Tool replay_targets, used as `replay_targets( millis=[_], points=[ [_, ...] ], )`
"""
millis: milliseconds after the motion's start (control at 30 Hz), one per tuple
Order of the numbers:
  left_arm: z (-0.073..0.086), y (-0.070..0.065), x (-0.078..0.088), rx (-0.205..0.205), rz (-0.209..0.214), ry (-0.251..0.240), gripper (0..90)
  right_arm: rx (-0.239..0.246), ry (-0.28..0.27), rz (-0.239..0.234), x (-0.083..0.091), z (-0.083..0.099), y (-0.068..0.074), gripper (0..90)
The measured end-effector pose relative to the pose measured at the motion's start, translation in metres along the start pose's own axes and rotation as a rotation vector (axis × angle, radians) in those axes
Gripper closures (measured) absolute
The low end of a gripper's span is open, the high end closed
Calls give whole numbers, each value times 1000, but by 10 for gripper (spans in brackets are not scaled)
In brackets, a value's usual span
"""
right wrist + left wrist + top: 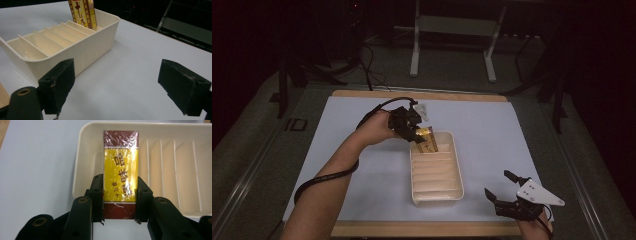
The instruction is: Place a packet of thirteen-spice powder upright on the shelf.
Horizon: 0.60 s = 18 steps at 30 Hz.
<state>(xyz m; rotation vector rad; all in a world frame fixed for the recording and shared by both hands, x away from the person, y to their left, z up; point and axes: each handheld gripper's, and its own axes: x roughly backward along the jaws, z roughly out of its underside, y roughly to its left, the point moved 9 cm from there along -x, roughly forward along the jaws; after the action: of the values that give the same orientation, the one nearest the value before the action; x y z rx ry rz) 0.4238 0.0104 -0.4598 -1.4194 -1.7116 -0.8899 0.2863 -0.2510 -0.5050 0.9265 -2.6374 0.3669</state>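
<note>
Reaching over tray (457, 170), left gripper (414, 131) clamps box (120, 170), seemingly end slot; right gripper (507, 189) splayed, resting.

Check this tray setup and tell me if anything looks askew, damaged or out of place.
Nothing stands out. The left hand-held gripper holds the yellow and maroon wrapped box squarely at the far end slot of the cream divided tray. The tray sits flat and looks intact. The right hand-held gripper is open beside it.
</note>
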Motion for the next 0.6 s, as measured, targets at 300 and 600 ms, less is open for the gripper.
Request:
replay_targets(
  millis=[300, 600],
  points=[
    [1, 1, -14, -11, 15, 20, 672, 0, 0, 0, 0, 0, 0, 142],
    [-1, 3, -29, -30, 40, 64, 671, -3, 0, -2, 1, 0, 0, 142]
  ],
)
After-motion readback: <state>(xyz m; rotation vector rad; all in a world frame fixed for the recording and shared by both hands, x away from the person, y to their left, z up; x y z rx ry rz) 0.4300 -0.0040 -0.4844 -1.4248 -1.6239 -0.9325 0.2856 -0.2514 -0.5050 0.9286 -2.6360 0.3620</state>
